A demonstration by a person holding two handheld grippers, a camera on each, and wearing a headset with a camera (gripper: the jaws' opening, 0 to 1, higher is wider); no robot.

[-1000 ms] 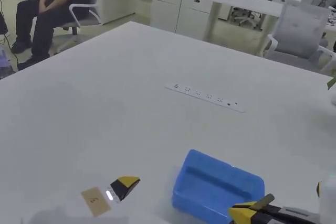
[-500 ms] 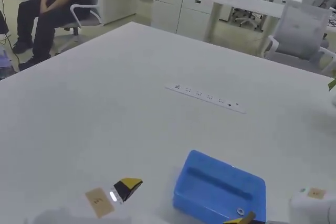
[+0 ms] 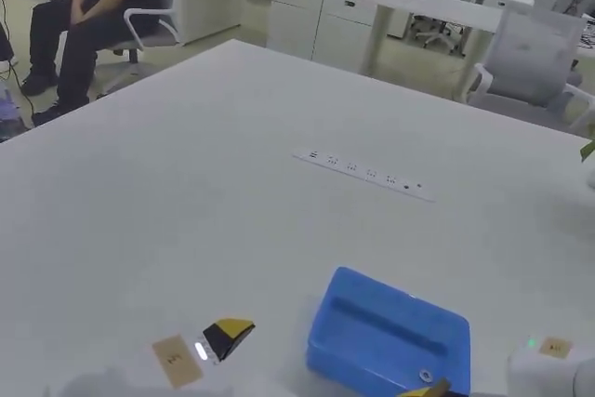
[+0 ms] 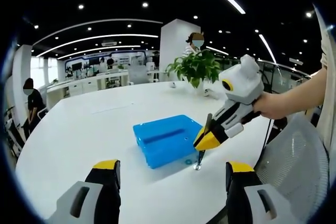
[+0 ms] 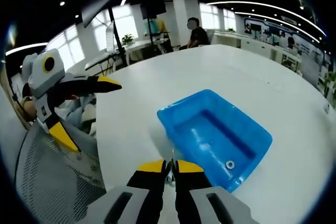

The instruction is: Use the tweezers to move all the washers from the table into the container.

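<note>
White and wide, the table (image 3: 232,183) carries a power strip (image 3: 363,172) at 12 o'clock from the blue container (image 3: 386,332). Behind it, at 10 o'clock, a person (image 3: 88,6) sits on a chair. Empty office chairs (image 3: 535,53) stand at 2 o'clock, and a potted plant (image 4: 197,66) is at the far side of the table in the left gripper view.

The left gripper (image 4: 172,164) has its jaws spread wide and holds nothing. The right gripper (image 5: 170,167) has its jaws pressed together on the tweezers (image 4: 200,159). They stand almost upright, with the long axis from 12 to 6 o'clock and the tip down at the table, just beside the container's near corner.

One washer (image 5: 229,164) lies flat inside the container, close to the wall on the tweezers' side.
</note>
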